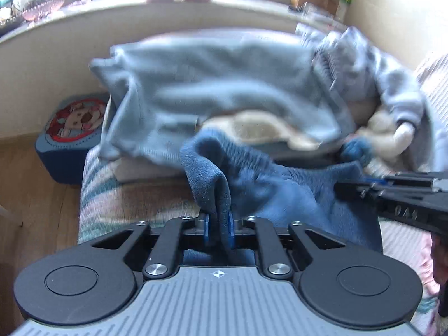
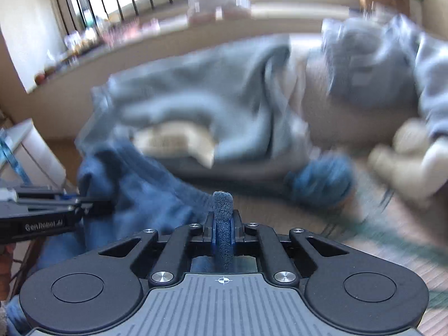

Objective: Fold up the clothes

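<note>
Showing cartoon stool | left wrist only | right: blurred floor

Two tools: the left tool and the right tool, each pinching a fold of one dark blue fleece garment. Behind it lie one light blue garment, one grey sweatshirt and one cream plush toy. One blue stool stands beside the bed.

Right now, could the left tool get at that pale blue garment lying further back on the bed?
Probably not as things stand. The left tool is shut on the dark blue cloth, so it has no free grip. The pale blue garment lies beyond, with nothing else blocking it; the tool would have to let go first.
</note>
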`<action>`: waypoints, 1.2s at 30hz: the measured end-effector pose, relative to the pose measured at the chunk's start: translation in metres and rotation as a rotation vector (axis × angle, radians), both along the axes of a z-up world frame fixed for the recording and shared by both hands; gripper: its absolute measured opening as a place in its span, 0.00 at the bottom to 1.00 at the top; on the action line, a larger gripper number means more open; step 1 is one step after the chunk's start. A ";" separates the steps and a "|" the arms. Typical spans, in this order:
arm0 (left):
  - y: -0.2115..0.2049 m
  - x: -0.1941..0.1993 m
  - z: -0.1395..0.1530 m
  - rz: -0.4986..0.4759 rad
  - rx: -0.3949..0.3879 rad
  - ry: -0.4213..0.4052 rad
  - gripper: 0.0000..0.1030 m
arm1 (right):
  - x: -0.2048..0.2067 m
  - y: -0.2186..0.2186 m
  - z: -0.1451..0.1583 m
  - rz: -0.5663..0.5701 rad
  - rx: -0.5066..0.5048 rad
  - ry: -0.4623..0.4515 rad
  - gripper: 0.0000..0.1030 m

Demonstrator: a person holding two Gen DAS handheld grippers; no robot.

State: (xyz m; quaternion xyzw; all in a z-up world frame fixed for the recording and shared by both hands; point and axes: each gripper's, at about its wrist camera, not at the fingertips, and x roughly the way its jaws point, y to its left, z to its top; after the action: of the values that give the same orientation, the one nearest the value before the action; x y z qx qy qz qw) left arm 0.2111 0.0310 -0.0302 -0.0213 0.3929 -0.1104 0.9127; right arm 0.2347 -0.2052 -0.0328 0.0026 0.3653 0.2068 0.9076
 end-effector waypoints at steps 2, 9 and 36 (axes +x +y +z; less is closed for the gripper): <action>0.000 0.002 0.024 0.011 0.004 -0.072 0.09 | 0.000 -0.009 0.029 -0.024 0.005 -0.104 0.08; -0.021 0.024 0.062 0.056 0.160 -0.264 0.99 | 0.035 -0.010 0.069 -0.151 -0.114 -0.275 0.25; 0.052 -0.197 0.000 0.093 0.047 0.141 1.00 | -0.163 0.010 -0.012 0.020 0.095 0.007 0.58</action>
State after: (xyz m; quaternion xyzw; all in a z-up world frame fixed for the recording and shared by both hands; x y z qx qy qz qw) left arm 0.0145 0.0835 -0.0300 -0.0258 0.4572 -0.0569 0.8872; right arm 0.0719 -0.1955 -0.0443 0.0428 0.3581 0.2329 0.9031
